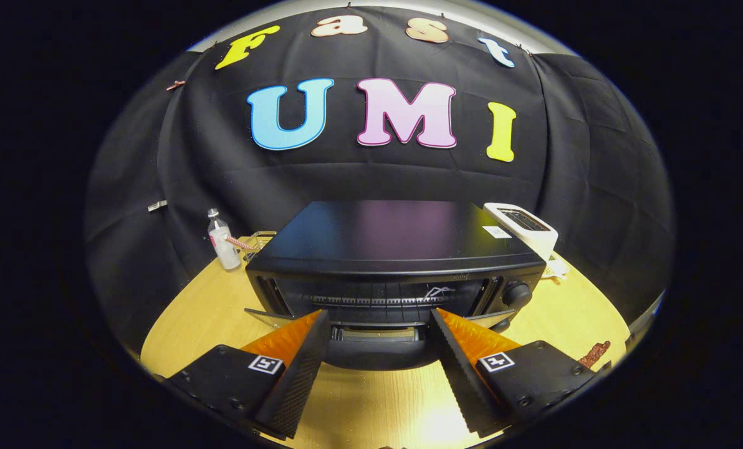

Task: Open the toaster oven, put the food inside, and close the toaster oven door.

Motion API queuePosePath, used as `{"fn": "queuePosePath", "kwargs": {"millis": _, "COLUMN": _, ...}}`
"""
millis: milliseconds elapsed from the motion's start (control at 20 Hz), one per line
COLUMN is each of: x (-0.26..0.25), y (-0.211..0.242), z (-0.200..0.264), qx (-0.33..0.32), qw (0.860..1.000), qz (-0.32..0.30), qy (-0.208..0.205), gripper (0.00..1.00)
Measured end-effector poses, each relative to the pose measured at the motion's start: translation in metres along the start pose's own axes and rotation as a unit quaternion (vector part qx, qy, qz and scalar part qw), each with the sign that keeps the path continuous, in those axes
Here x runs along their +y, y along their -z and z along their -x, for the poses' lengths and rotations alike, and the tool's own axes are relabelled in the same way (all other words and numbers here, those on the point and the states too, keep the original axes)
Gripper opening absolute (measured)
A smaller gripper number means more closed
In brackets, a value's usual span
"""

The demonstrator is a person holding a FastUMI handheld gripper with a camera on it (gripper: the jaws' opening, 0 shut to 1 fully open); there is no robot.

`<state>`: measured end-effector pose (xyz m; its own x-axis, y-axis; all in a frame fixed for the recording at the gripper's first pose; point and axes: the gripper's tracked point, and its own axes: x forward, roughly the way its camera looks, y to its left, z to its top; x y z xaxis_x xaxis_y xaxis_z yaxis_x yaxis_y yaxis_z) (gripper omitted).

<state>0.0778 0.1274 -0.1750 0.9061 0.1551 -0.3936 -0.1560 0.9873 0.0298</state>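
Gripper view shows the gripper [378, 324] with its fingers spread wide, pinching nothing, their tips at the near edge of the toaster oven door [378, 346], which hangs folded down. Just beyond stands the black toaster oven [396, 249] on the wooden table [371, 405]. A small bottle [222, 246] stands far left, a white toaster [524, 227] far right.

Light wood table [552, 318] w/ black toaster oven [396, 249] at centre, plastic bottle [222, 246] left of it, white toaster [524, 227] right.
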Motion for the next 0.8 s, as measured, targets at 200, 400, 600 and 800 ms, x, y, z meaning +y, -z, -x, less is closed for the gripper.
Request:
{"fn": "queuePosePath", "kwargs": {"millis": 200, "x": 0.000, "y": 0.013, "z": 0.011, "qx": 0.006, "qw": 1.000, "qz": 0.007, "qy": -0.004, "gripper": 0.98}}
{"fn": "queuePosePath", "kwargs": {"millis": 400, "x": -0.001, "y": 0.035, "z": 0.023, "qx": 0.017, "qw": 1.000, "qz": 0.014, "qy": -0.010, "gripper": 0.97}}
{"fn": "queuePosePath", "kwargs": {"millis": 600, "x": 0.000, "y": 0.069, "z": 0.037, "qx": 0.043, "qw": 0.999, "qz": 0.025, "qy": -0.014, "gripper": 0.96}}
{"fn": "queuePosePath", "kwargs": {"millis": 800, "x": 0.002, "y": 0.124, "z": 0.040, "qx": 0.104, "qw": 0.993, "qz": 0.043, "qy": -0.041, "gripper": 0.99}}
